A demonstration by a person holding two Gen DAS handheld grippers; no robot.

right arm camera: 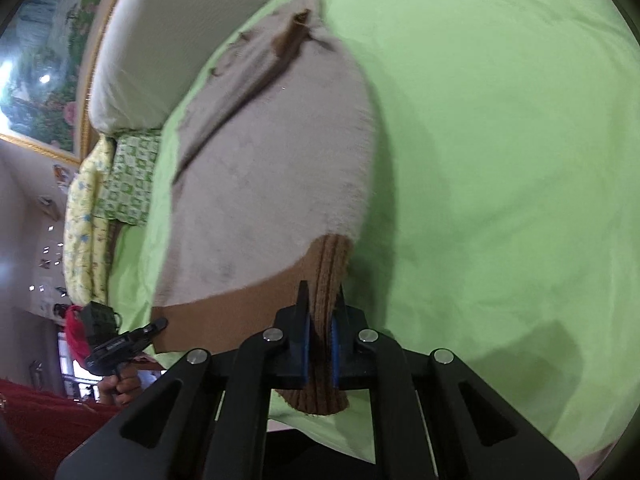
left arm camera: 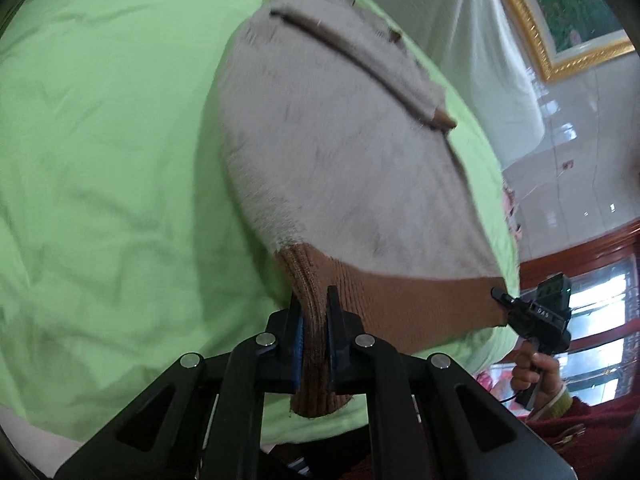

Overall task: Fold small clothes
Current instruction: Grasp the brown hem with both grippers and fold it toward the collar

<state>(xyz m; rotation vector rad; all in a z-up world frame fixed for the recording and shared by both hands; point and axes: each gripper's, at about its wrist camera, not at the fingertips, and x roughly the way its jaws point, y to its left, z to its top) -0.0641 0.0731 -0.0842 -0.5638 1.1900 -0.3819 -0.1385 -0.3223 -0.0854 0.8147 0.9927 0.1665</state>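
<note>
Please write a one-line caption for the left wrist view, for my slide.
Left hand-held gripper shut on the brown ribbed hem of a pale knitted garment over a green sheet.

Only legible marking: white letters, roughly "DAS", on the right gripper (left arm camera: 505, 301) body in the left wrist view. Too blurred to confirm. Nothing else readable.

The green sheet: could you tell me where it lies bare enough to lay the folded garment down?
The green sheet lies bare on the left gripper's outer side and likewise beyond the right gripper. The grey-and-brown knit garment fills the middle, and the far side is crowded by a white pillow and patterned bedding.
</note>
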